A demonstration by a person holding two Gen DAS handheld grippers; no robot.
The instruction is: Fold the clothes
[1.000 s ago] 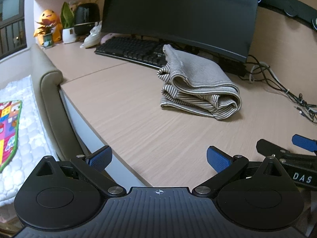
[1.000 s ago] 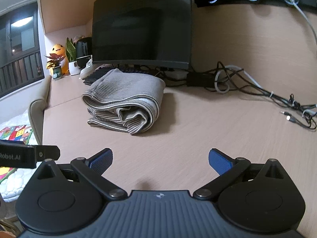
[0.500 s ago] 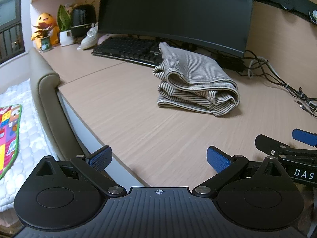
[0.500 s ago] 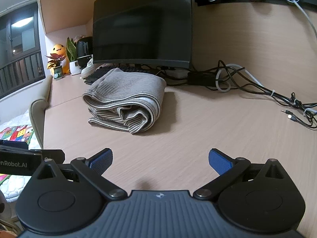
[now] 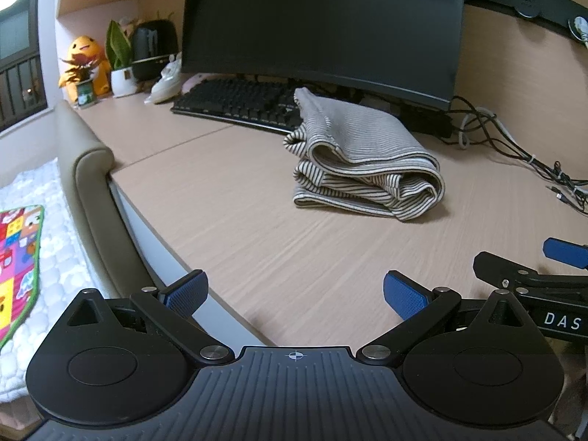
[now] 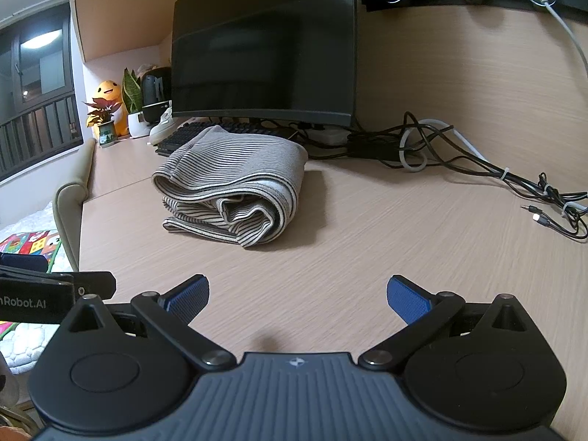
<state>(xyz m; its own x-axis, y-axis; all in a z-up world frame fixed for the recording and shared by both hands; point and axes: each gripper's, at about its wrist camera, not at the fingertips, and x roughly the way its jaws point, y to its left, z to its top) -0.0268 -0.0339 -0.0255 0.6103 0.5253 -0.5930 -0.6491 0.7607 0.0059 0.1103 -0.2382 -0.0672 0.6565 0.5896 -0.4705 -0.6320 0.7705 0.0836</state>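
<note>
A striped beige and dark garment (image 5: 364,161) lies folded in a thick bundle on the wooden desk (image 5: 294,242), in front of the monitor. It also shows in the right wrist view (image 6: 235,183). My left gripper (image 5: 294,294) is open and empty, low over the desk's near edge, well short of the garment. My right gripper (image 6: 297,296) is open and empty, also near the front edge and apart from the garment. Each gripper's side shows at the edge of the other's view.
A black monitor (image 5: 323,25) and keyboard (image 5: 235,104) stand behind the garment. Cables (image 6: 477,165) trail along the back right. Plants, a yellow plush toy (image 5: 86,58) and a speaker sit far left. A padded chair back (image 5: 95,191) and a bed lie beyond the left desk edge.
Both grippers have drawn slightly back and shifted, so the garment sits a little farther off. Both stay open. The garment has not moved.
</note>
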